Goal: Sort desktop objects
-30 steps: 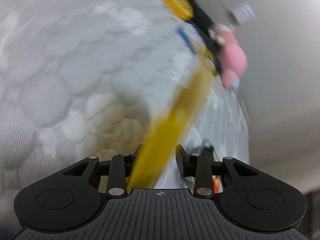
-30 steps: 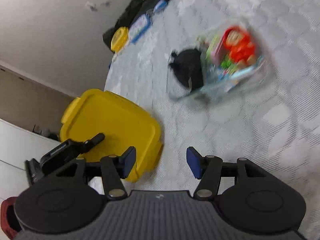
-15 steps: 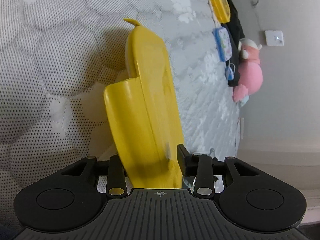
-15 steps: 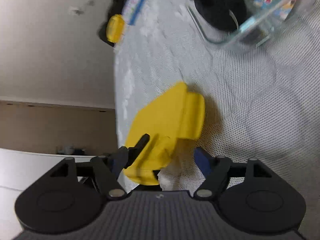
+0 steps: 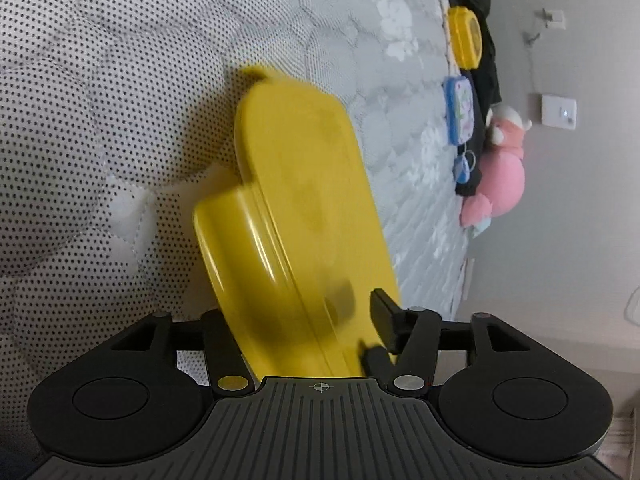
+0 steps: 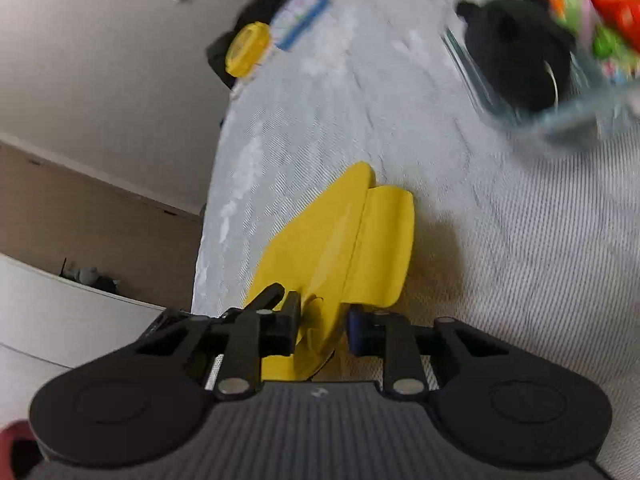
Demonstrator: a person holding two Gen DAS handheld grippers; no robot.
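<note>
Clearly yellow lid (image 5: 304,216), no legible writing

Glass container (image 6: 560,92) blurred, cut off at edge, contents indistinct, yellow lid (image 5: 304,220) motion-smeared

Right gripper (image 6: 322,326) closed on edge of yellow lid (image 6: 340,248), held on edge above quilted mattress (image 6: 520,240). Glass container (image 6: 560,92) of toys beyond, blurred.

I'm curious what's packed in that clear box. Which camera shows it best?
The right wrist view: the clear box sits at its top right, blurred, holding a black item and colourful bits. The left wrist view doesn't show it, only the yellow lid.
</note>
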